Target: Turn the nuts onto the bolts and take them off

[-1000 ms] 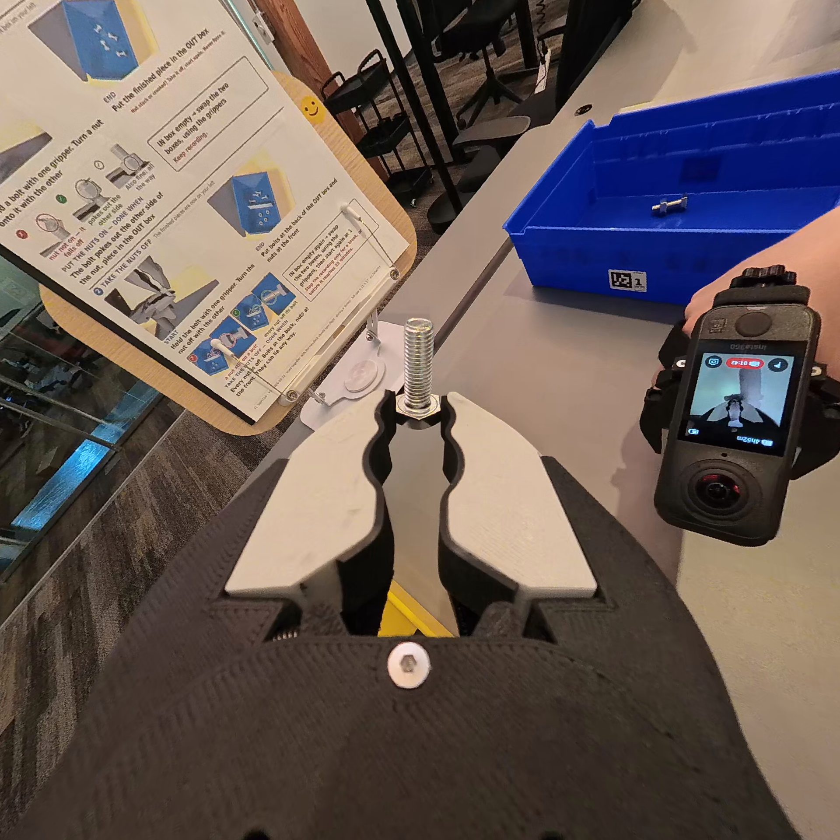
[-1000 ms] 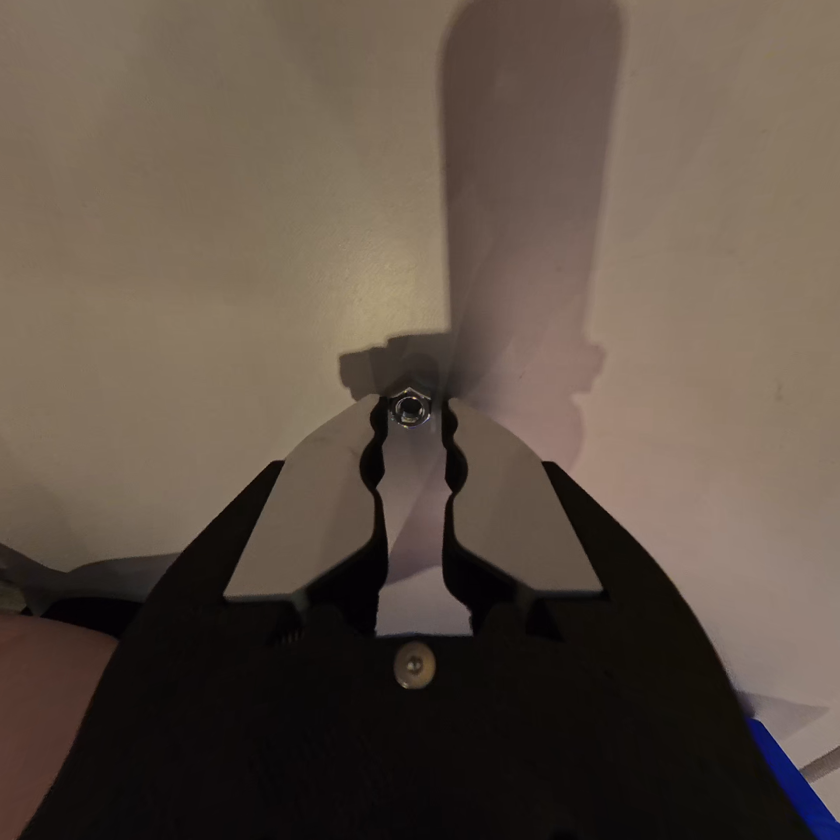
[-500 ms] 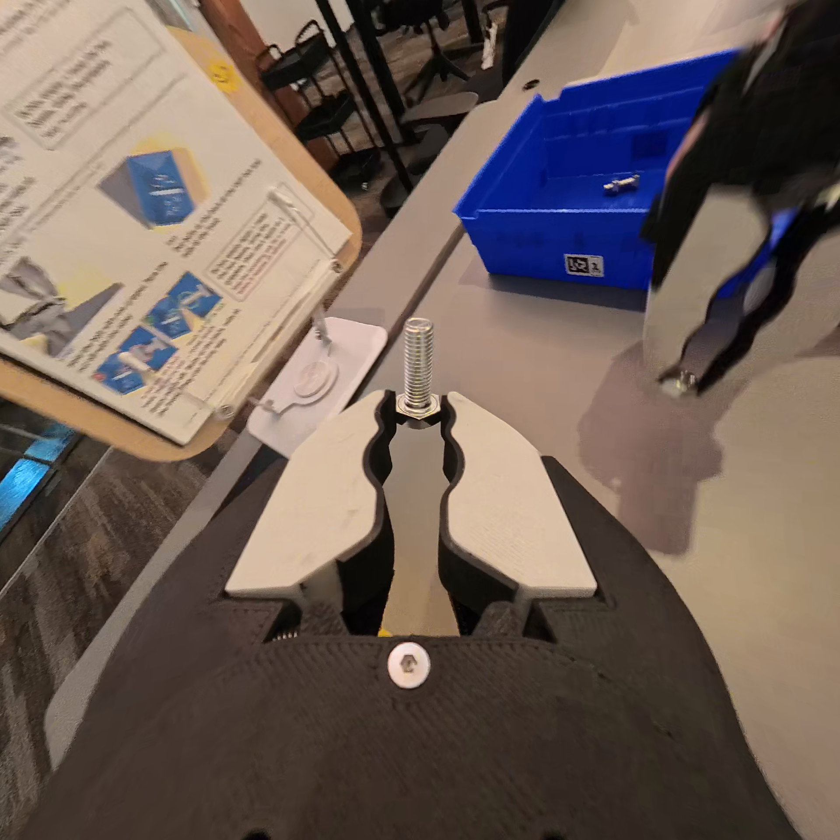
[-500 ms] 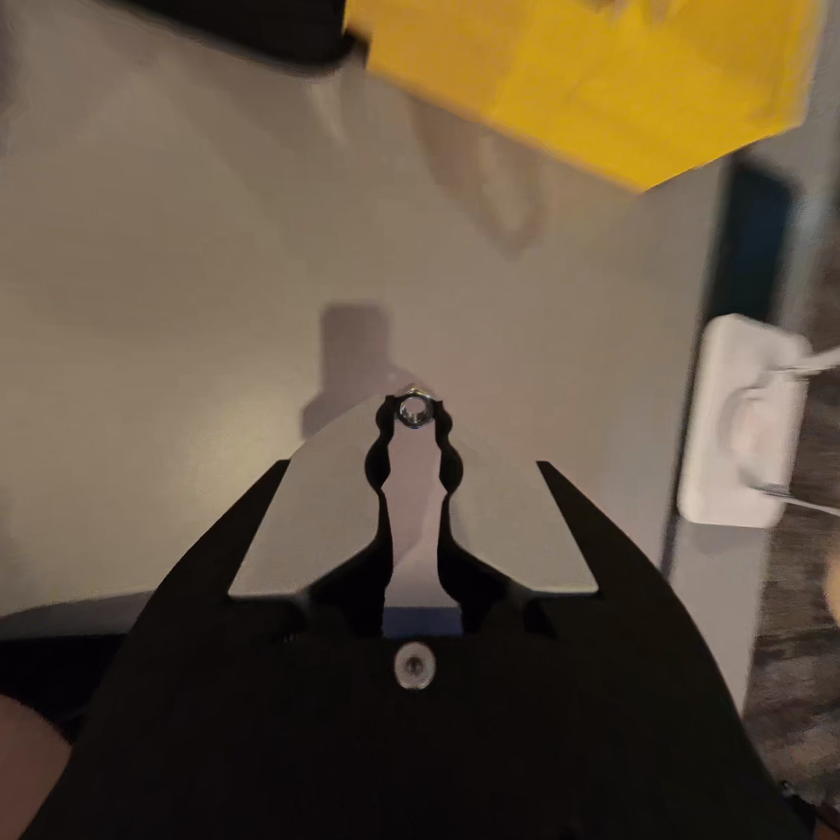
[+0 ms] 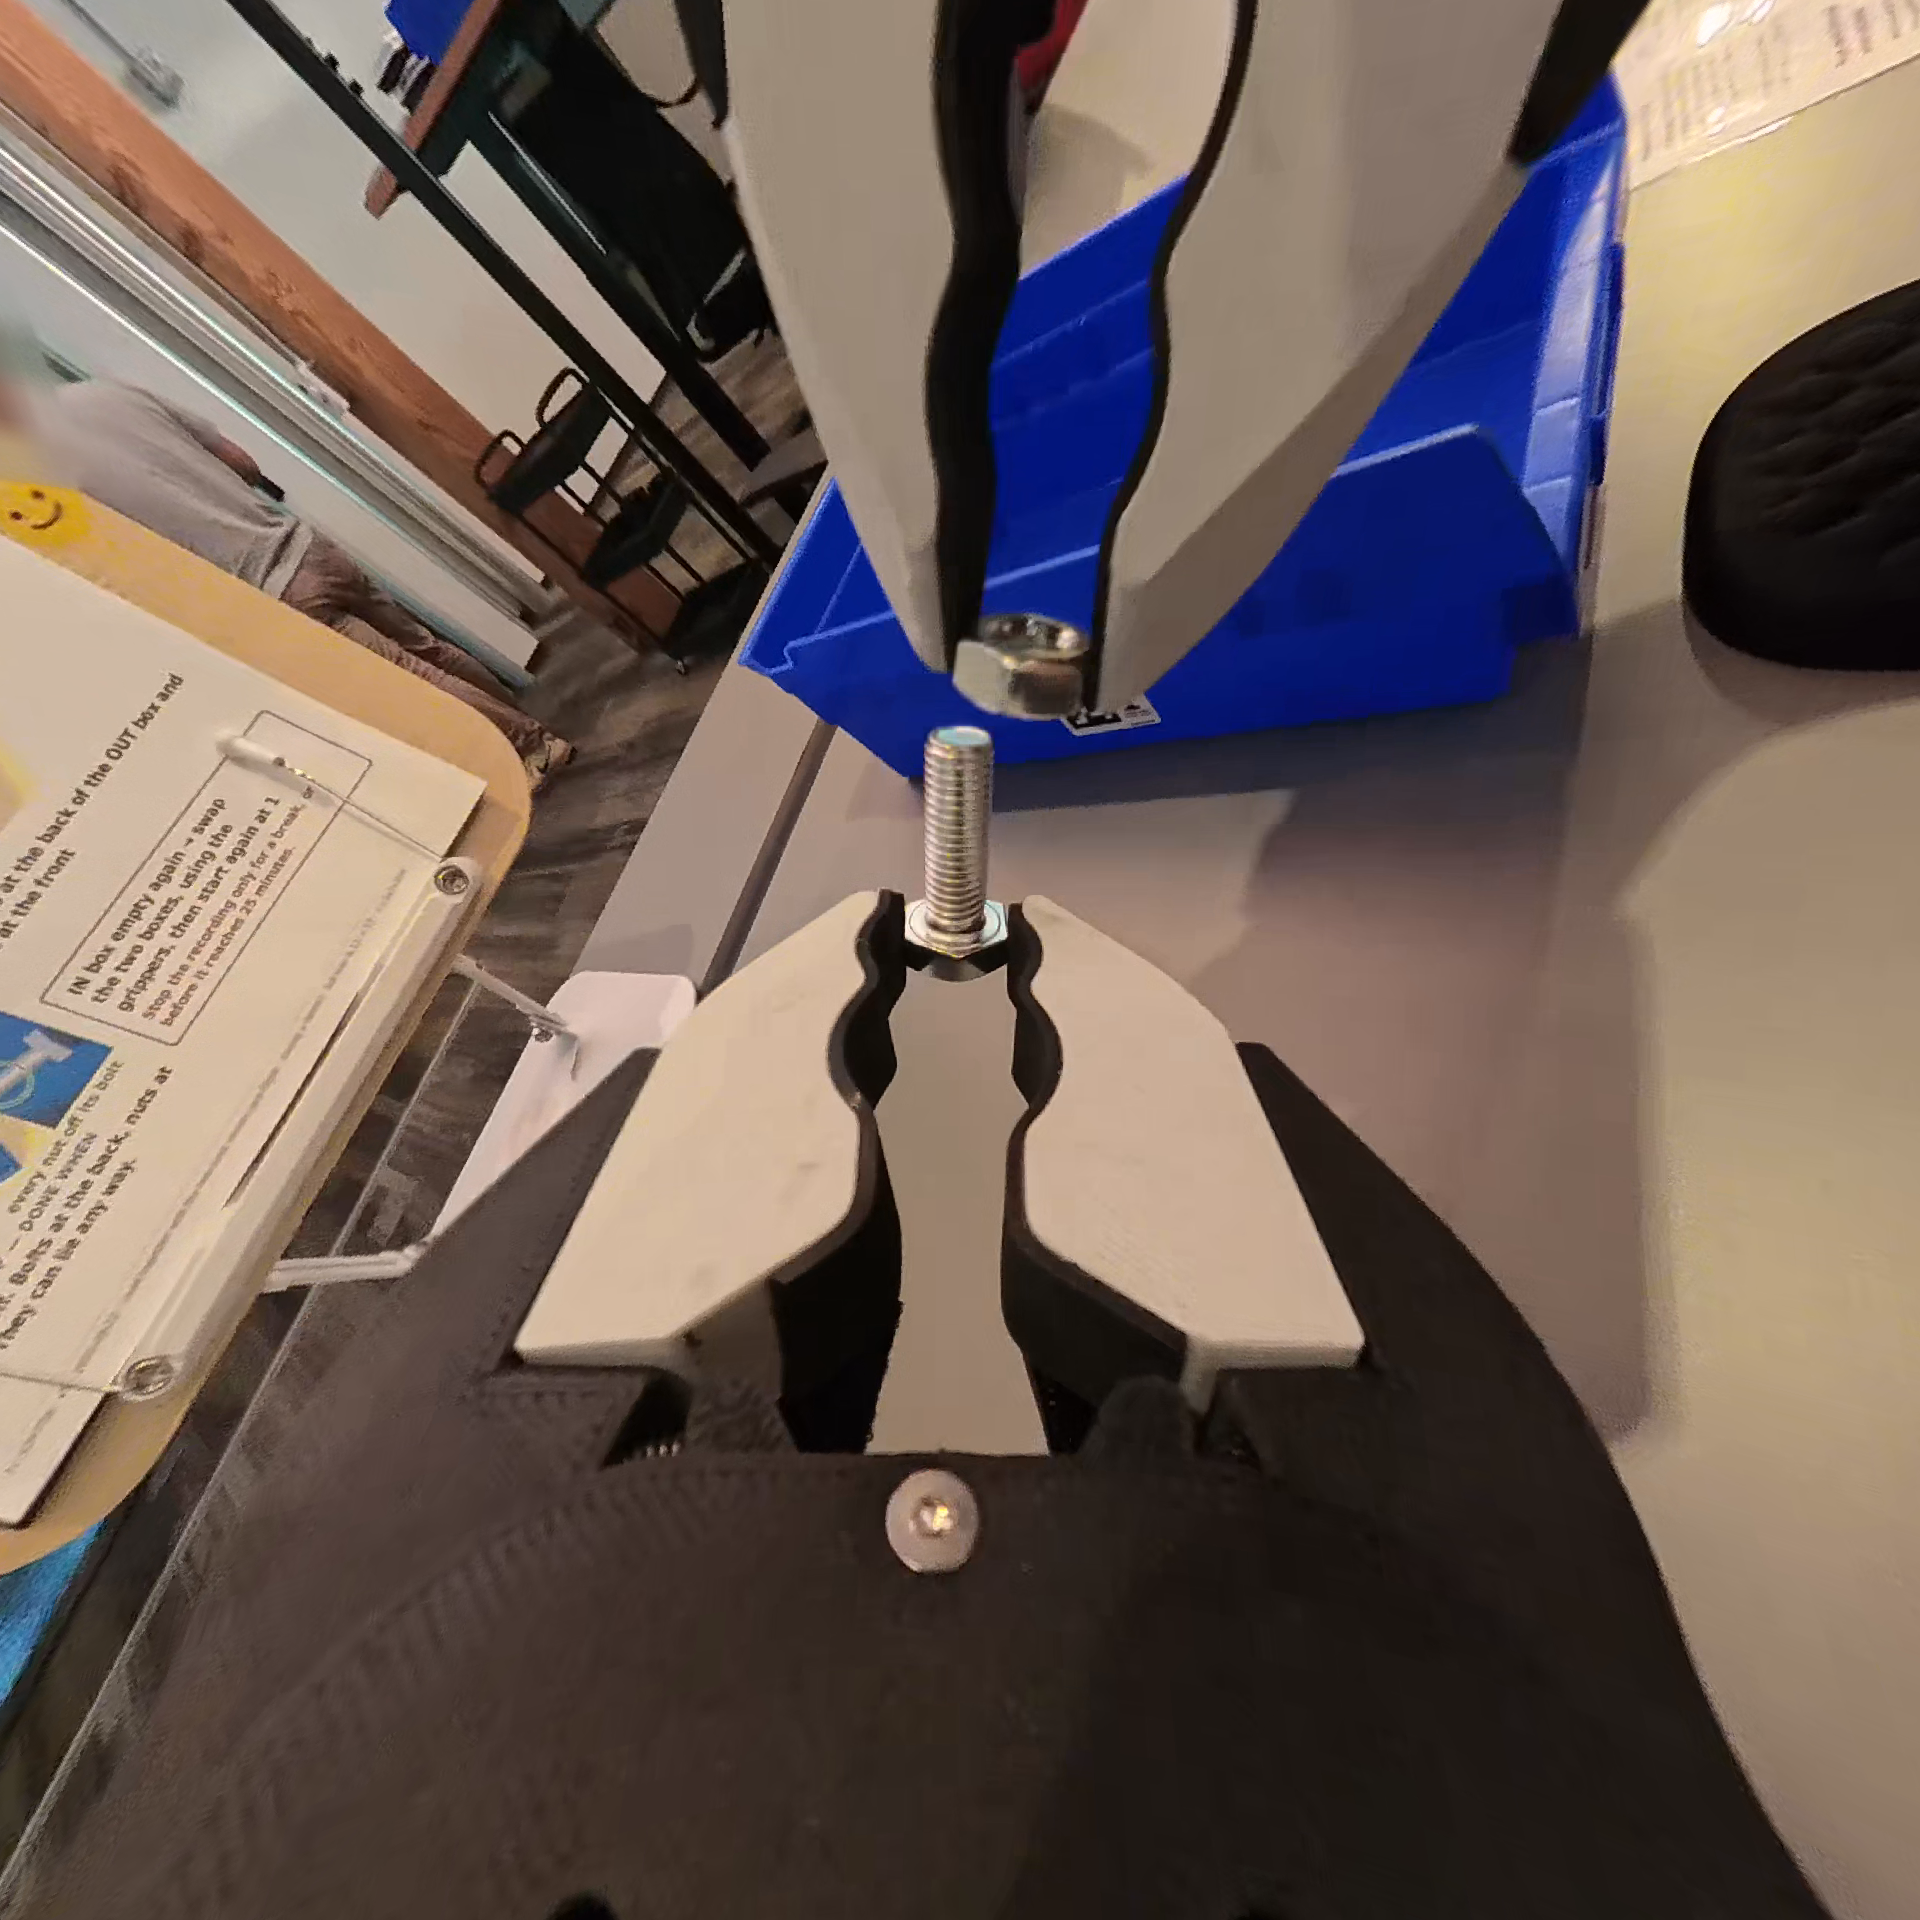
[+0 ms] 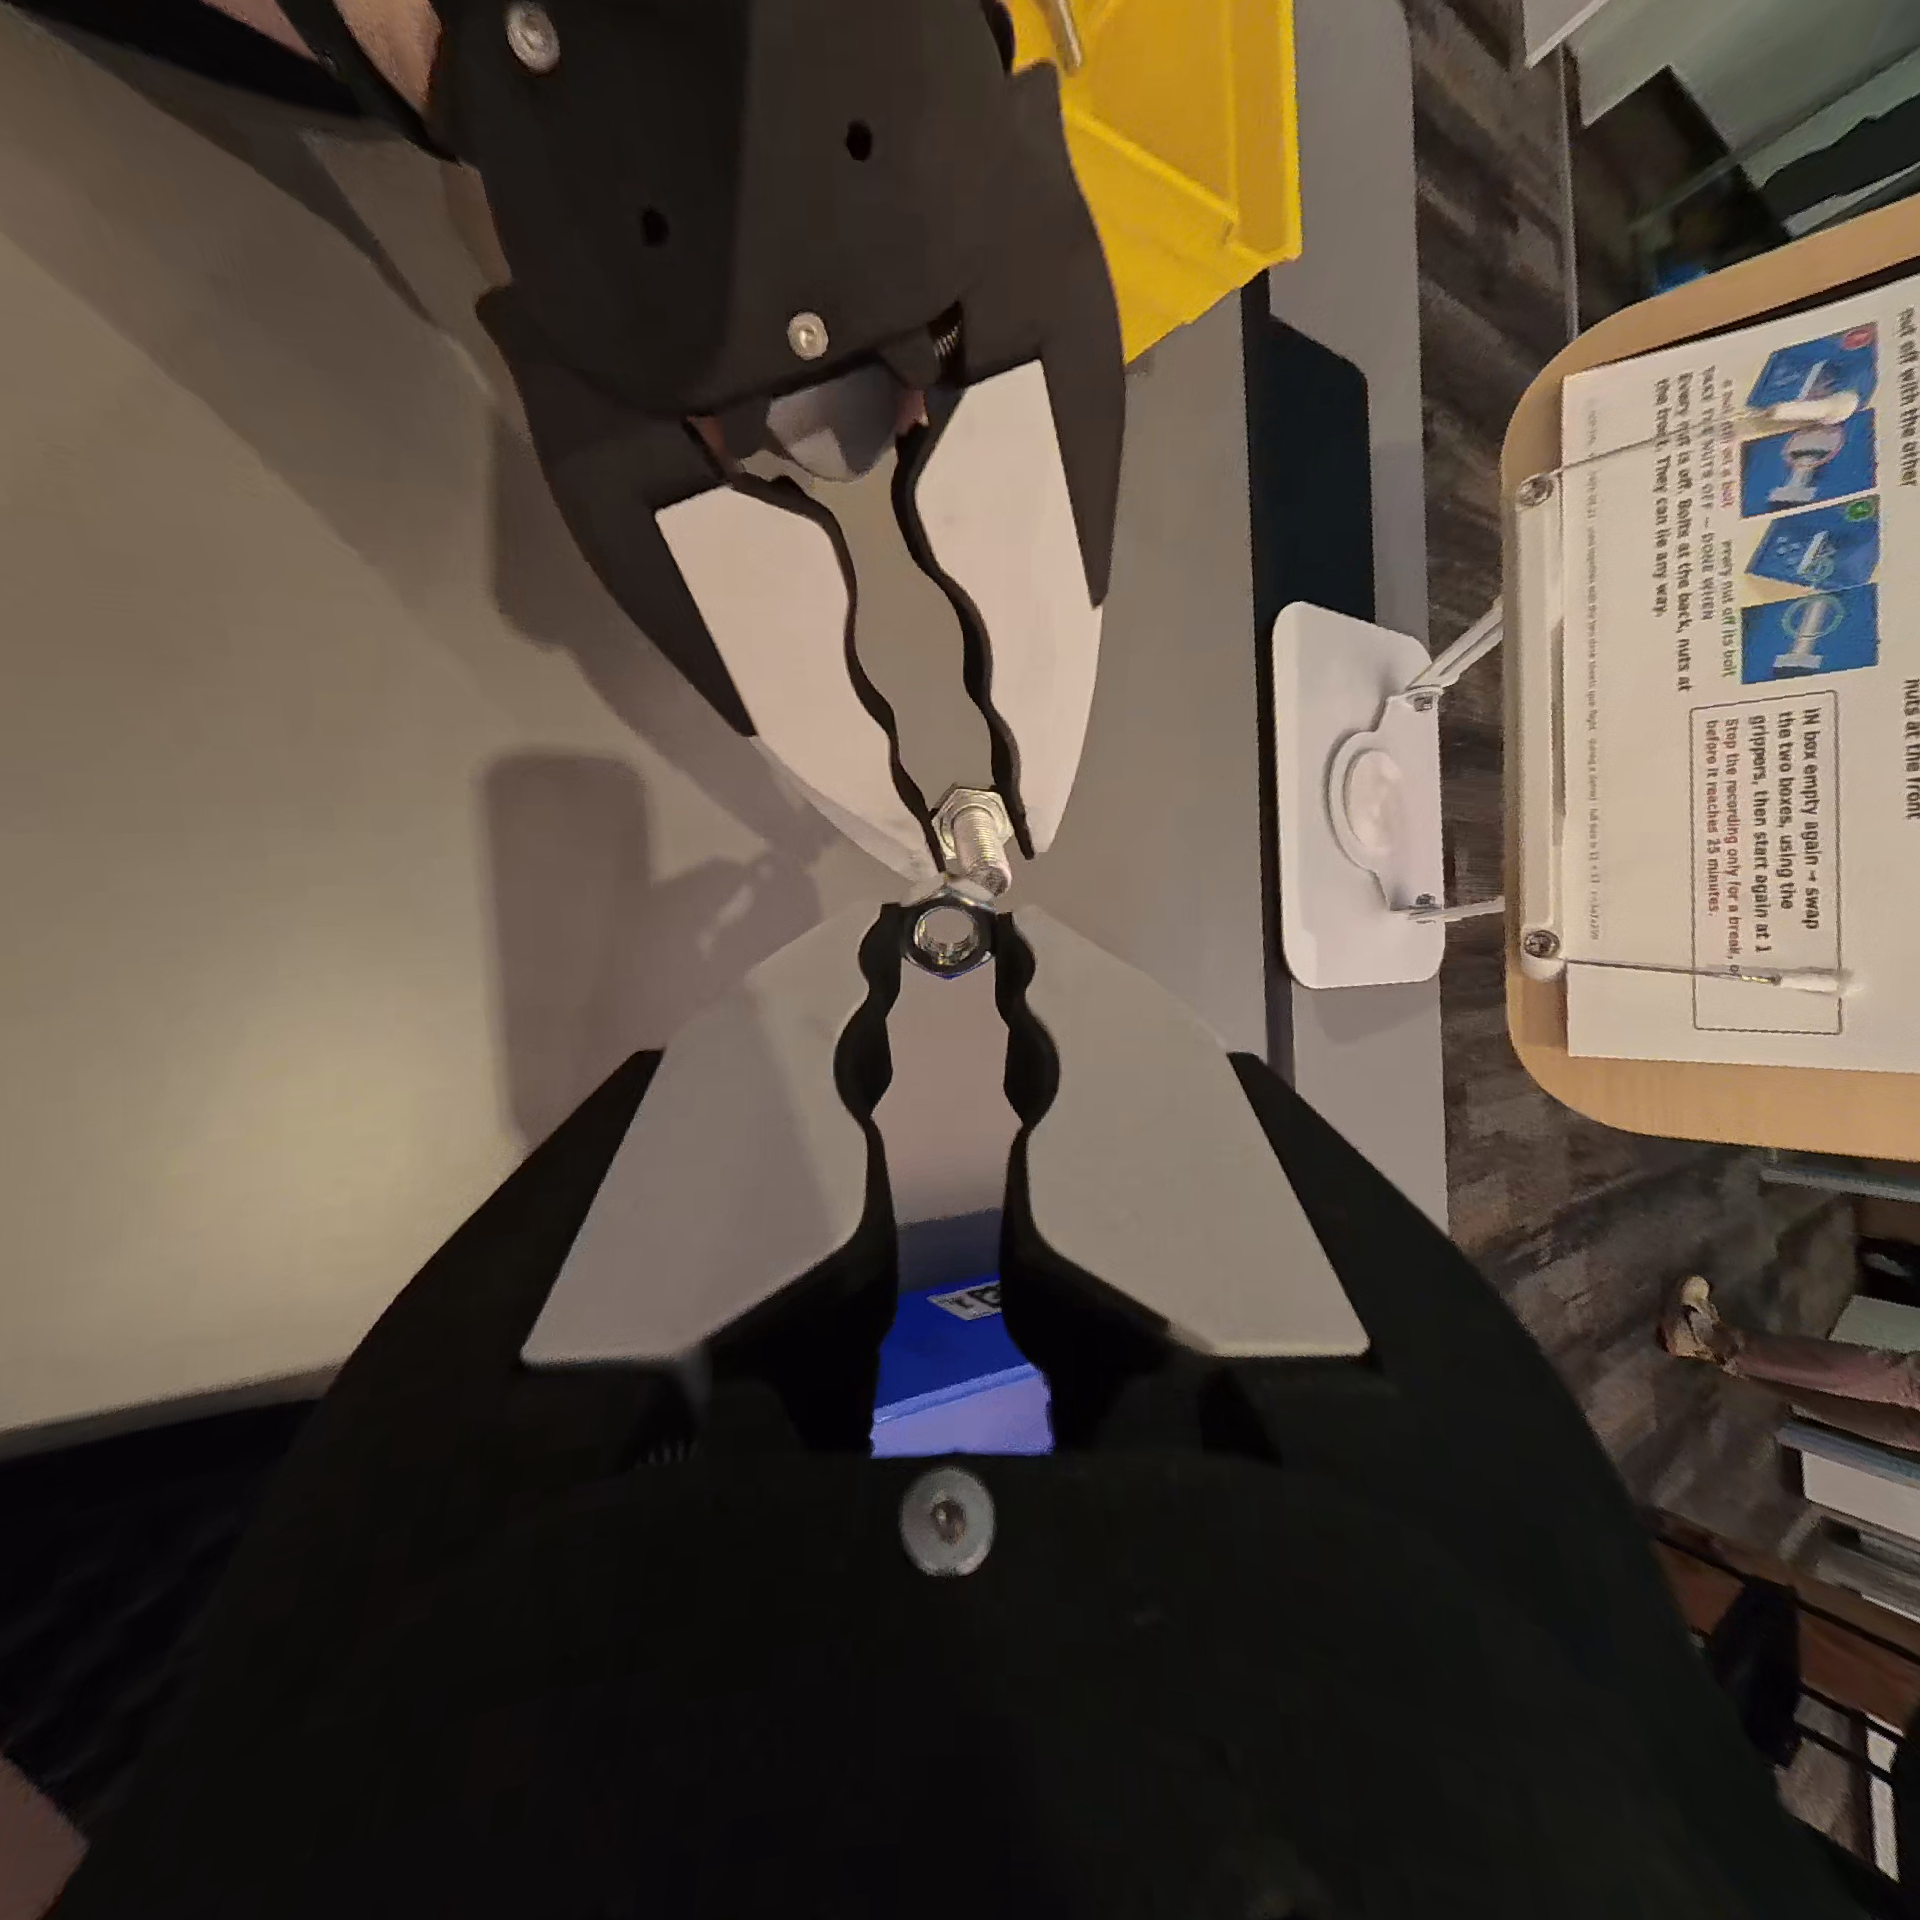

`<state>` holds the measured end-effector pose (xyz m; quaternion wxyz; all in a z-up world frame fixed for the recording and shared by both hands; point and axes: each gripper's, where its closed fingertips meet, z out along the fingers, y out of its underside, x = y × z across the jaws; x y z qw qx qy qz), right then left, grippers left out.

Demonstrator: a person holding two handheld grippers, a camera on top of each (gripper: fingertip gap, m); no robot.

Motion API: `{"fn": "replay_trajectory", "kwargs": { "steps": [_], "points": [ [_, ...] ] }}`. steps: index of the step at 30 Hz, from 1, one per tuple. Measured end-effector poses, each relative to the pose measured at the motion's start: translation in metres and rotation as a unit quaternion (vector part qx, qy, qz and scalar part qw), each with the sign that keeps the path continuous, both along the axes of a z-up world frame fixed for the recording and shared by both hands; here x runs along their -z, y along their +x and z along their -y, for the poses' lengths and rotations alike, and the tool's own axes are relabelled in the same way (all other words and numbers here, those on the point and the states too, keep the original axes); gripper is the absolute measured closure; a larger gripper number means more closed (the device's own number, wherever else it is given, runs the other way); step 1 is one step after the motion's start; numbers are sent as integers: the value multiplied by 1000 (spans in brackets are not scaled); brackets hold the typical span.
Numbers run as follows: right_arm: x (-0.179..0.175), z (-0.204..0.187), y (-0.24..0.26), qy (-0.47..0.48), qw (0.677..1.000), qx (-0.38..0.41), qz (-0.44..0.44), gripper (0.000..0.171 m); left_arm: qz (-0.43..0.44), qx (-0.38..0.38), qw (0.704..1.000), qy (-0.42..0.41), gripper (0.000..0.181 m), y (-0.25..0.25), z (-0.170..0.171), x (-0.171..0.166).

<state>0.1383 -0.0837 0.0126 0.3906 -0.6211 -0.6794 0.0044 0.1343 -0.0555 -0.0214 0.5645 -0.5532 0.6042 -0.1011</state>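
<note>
The threaded silver steel bolt (image 5: 956,831) is clamped by its head in the left gripper (image 5: 951,940), shank pointing away from the jaws. The silver hex nut (image 5: 1023,677), pinched in the right gripper (image 6: 943,935), is held just off the tip, slightly off-axis.

Printed matter, item one: an instruction sheet (image 5: 239,935) clipped to a wooden board (image 5: 501,844), left of the counter (image 5: 1455,1039). It carries black paragraphs, boxed notes, some red lines, and blue picture panels with small round red and green marks. A yellow smiley sticker (image 5: 29,509) sits on the board's upper corner.

Item two: a small white label with a black square code (image 5: 1112,715) on the front wall of the blue bin (image 5: 1351,582). I also see it through the gap of my right tool (image 6: 940,930).

Item three: a second sheet (image 5: 1766,94) at the counter's far right, apparently fine print, too blurred for me to read.
</note>
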Motion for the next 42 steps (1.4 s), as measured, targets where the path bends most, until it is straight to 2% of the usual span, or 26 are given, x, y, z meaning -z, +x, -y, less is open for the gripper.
{"fn": "replay_trajectory", "kwargs": {
  "steps": [1,10,19,23,27,33,38,42],
  "points": [
    [2,-2,1,5,1000,4,7,152,3,5,1000,-4,163,1,1,1],
    [9,-3,-5,19,999,-15,27,152,-29,10,999,12,162,-1,2,8],
    [23,12,-8,32,994,-62,88,152,-94,67,992,45,162,-3,16,20],
    [18,7,-9,15,997,-20,68,153,-87,48,994,47,162,-5,11,15],
    [13,-8,-12,-79,995,56,-22,153,-77,2,995,60,163,-9,-3,10],
    [11,-36,-23,-236,941,167,-178,153,-74,-85,991,71,163,-23,-30,7],
    [17,-50,-25,-322,883,235,-249,153,-77,-123,987,64,163,-28,-41,14],
    [16,-52,-26,-347,864,243,-272,153,-65,-123,989,50,163,-26,-40,15]
  ]
}}
